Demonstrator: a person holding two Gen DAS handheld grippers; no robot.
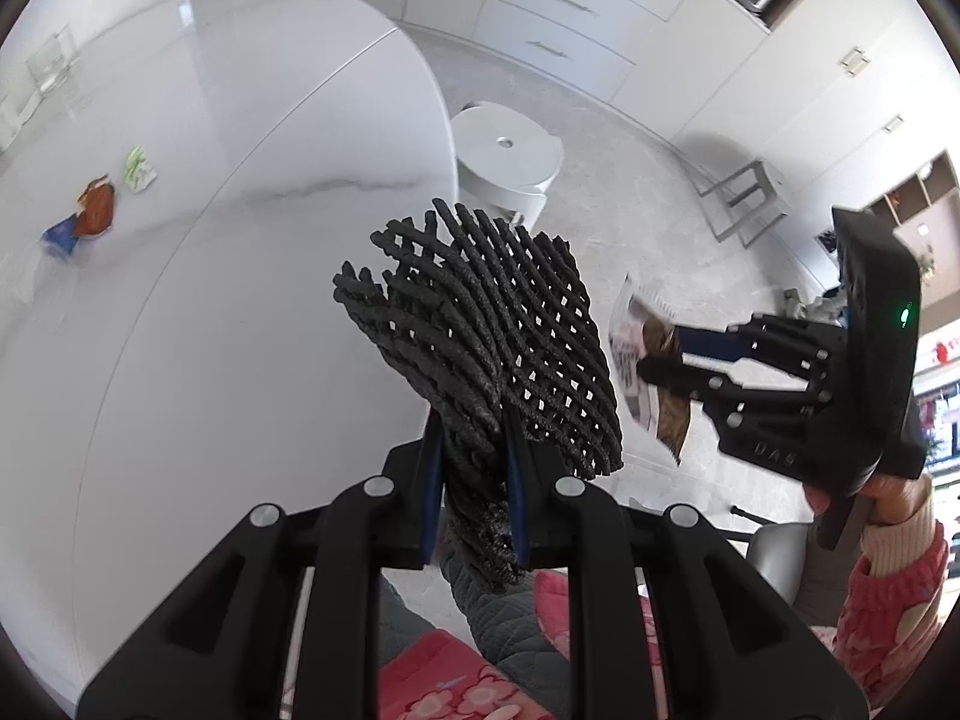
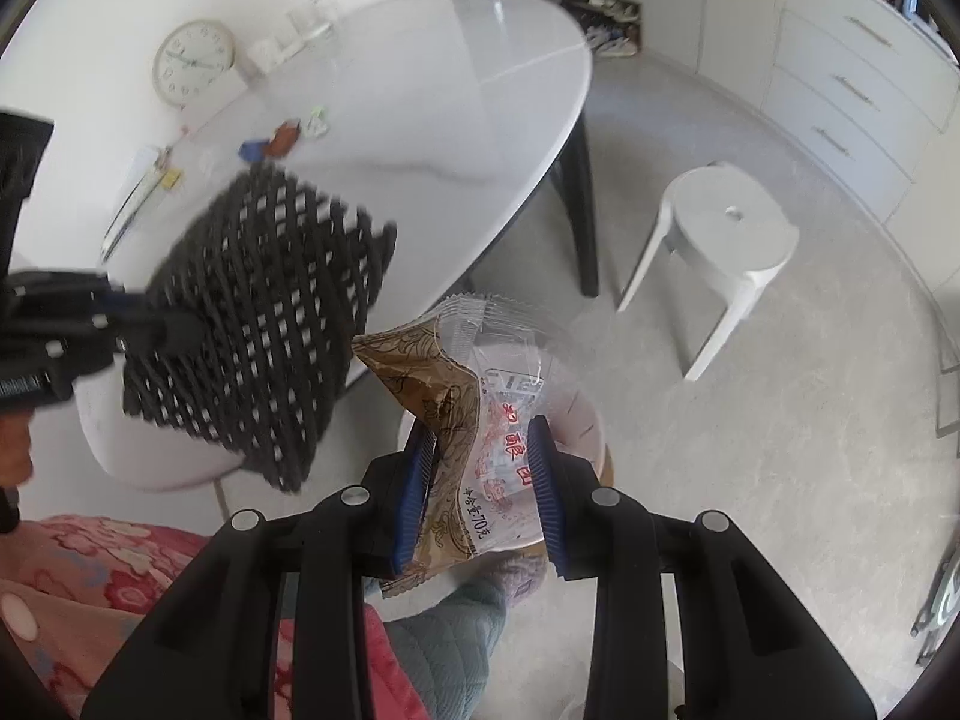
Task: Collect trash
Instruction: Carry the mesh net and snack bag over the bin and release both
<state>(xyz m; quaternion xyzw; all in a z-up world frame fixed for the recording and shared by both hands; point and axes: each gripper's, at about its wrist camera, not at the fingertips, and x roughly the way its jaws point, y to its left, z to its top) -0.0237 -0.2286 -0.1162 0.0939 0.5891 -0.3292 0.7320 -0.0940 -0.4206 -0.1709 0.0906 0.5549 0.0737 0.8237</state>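
- Both jaws are clamped on trash: the left gripper (image 1: 474, 480) has its blue pads nearly together on a bunched black foam net (image 1: 498, 336), which fans out above the fingers toward 12 o'clock in the left wrist view.
- Jaws of the right gripper (image 2: 483, 480) stand partly apart, with a crinkled clear and brown snack wrapper (image 2: 474, 420) pinched between their ribbed blue pads; red print shows on its clear part.
- From the left wrist view the right gripper sits at 3 o'clock, held by a hand (image 1: 888, 498) in a pink flowered sleeve; the hand is mostly hidden behind the tool.
- From the right wrist view the left gripper enters at 9 o'clock, cut off by the frame edge and blurred.
- Below the wrapper, a round pale rim (image 2: 591, 420) peeks out; most of it is covered, so what it is cannot be told.
- More trash lies on the white marble-look oval table (image 2: 420, 120): an orange, a blue and a green scrap (image 2: 285, 137) close together near its middle.
- At the table's far end, toward 11 o'clock, stand a round clock (image 2: 193, 63) and some clear glasses, hard to make out.
- A white plastic stool (image 2: 726, 240) stands on the pale grey floor at 2 o'clock, with white drawer units along the wall behind.
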